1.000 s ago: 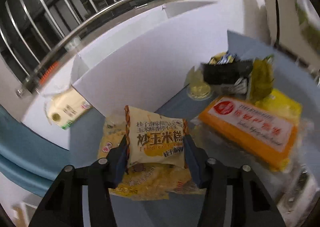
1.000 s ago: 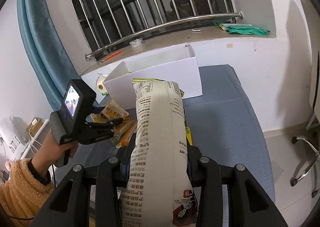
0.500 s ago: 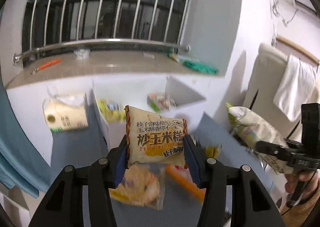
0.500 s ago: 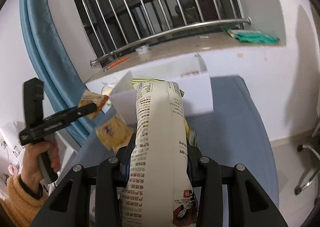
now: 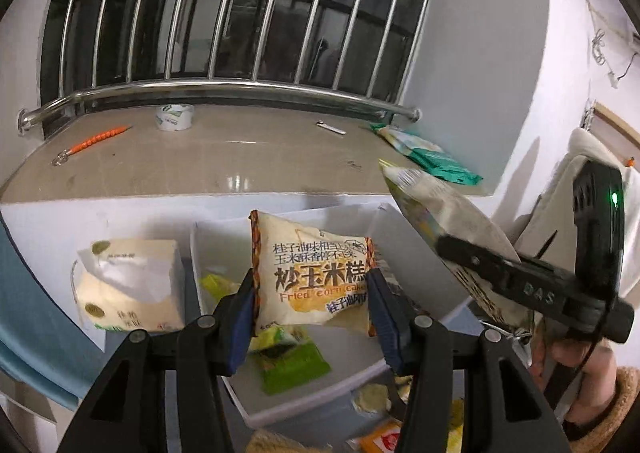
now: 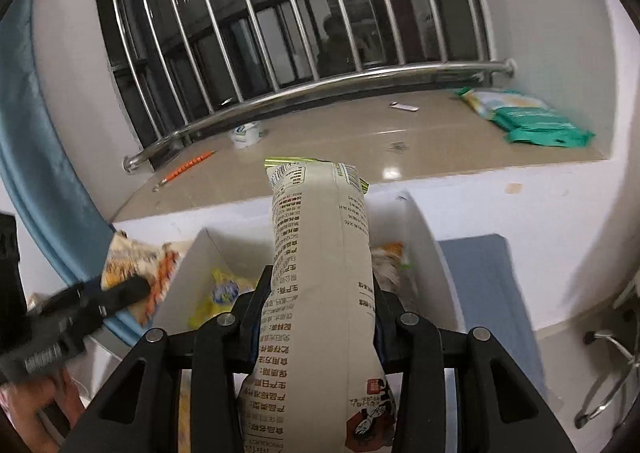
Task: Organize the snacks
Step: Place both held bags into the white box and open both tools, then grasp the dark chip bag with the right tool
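The left gripper point(image 5: 312, 293) is clamped on a corn cake packet point(image 5: 312, 277), its blue pads pressing the packet's two side edges so the printed face stands upright toward the camera; held by the edges like this, the soft packet hangs flat and should drop cleanly once the fingers part; it hovers over the white box point(image 5: 360, 385), which fills the lower middle of the left view, and that, I judge, is where the snacks are meant to go; inside the box lie a green packet point(image 5: 292, 367) at about 6 o'clock below the corn cake and a yellow one point(image 5: 216, 285) at 9 o'clock; the right gripper point(image 6: 316, 317) is closed around a tall beige bag point(image 6: 320, 273) near its lower half, so the long bag stands nearly upright and its top leans toward the windowsill point(image 6: 360, 133); gripping low keeps the bulky top clear of the fingers, though the bag may tip as it is let go; in the left view the same bag comes in from 3 o'clock, angled over the box's right wall; a tissue pack point(image 5: 128, 285) sits just outside the box at 9 o'clock; a few more snacks lie on the table at 5 o'clock in front of the box, so the sorting looks only partly done.
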`<state>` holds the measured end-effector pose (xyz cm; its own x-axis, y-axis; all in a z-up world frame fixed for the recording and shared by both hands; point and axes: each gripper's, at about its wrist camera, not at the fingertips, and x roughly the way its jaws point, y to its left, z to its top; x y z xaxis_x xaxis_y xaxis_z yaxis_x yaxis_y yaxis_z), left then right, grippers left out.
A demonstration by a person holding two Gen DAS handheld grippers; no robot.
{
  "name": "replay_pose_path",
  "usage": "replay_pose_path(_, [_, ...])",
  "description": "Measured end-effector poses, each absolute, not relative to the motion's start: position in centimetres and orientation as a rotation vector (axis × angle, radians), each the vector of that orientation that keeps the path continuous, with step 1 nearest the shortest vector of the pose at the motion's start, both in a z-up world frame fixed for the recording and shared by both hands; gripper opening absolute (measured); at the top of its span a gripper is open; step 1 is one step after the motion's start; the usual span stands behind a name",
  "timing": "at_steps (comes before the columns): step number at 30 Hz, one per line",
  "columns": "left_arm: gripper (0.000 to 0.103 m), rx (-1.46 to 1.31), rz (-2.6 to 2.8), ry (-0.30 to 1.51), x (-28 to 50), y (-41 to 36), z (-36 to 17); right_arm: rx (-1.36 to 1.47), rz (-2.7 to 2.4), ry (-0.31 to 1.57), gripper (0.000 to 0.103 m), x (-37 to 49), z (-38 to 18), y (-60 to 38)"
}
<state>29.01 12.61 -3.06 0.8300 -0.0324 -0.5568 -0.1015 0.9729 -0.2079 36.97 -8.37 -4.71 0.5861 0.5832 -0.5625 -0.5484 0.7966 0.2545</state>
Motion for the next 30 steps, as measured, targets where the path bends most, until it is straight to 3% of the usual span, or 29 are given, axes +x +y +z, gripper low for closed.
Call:
replay_pose_path(1, [0.067,-0.229,0.060,0.604,29.5,12.9,-3.3,0.044,0.668,0.680,0.047,37.5,-4.6,-7.6])
replay_pose_path(2, [0.092,-0.228,0.076,0.627,30.0,13.2,-3.6,0.021,0.679,0.689,0.070,38.1,-4.7,-6.7])
replay_pose_path(3, [0.103,-0.233,0.094,0.650,30.5,13.6,-4.0,-0.012,0.667,0.700,0.089,38.6,-4.8,-5.7])
replay_pose_path(4, [0.103,-0.238,0.104,0.653,30.5,14.0,-4.2,-0.037,0.640,0.698,0.103,38.8,-4.8,-5.1])
replay_pose_path(18, [0.103,-0.159,0.081,0.633,25.1,12.9,-3.9,-0.022,0.681,0.586,0.103,35.2,-2.8,-8.8])
replay_pose_path(24, [0.103,-0.114,0.054,0.580,19.0,10.5,-3.1,-0.039,0.746,0.528,0.103,29.7,-2.1,-13.3])
replay_pose_path(30, [0.103,-0.134,0.022,0.573,13.3,8.0,-5.0,-0.062,0.789,0.535,0.103,23.1,-5.1,-17.6])
